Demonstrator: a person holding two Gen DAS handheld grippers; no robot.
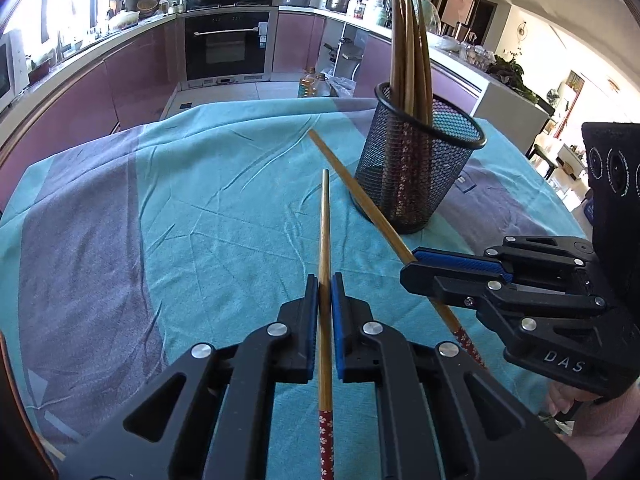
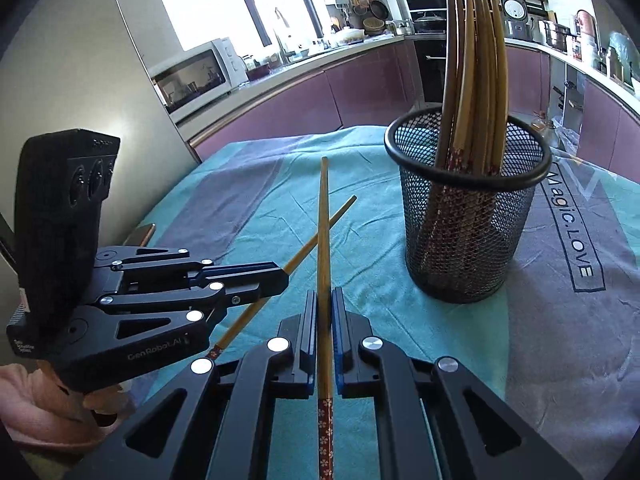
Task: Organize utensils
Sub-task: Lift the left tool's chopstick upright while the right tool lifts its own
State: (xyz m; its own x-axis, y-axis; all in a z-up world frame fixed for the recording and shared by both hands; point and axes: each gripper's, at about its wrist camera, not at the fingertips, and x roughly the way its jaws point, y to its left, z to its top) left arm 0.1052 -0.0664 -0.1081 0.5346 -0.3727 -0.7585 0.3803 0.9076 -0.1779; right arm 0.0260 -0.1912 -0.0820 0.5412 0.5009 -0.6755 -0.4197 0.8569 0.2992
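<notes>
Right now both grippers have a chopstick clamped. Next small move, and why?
Probably lift the right gripper and swing its chopstick over the mesh cup. The cup is upright, already holds chopsticks with room left, and sits closer to the right side. The left gripper waits, shut on its own chopstick, to avoid crossing.

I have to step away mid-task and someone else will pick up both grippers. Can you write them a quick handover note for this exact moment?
Left hand-held gripper: shut on one chopstick, thin end pointing forward, patterned red end toward the handle.
Right hand-held gripper: shut on a second chopstick, held the same way.
The black mesh cup stands upright on the teal cloth, ahead and to the right of both grippers.
Done: a bunch of chopsticks already stands in the cup.
Left: drop the two held chopsticks into the cup. No other loose ones show on the cloth.
</notes>
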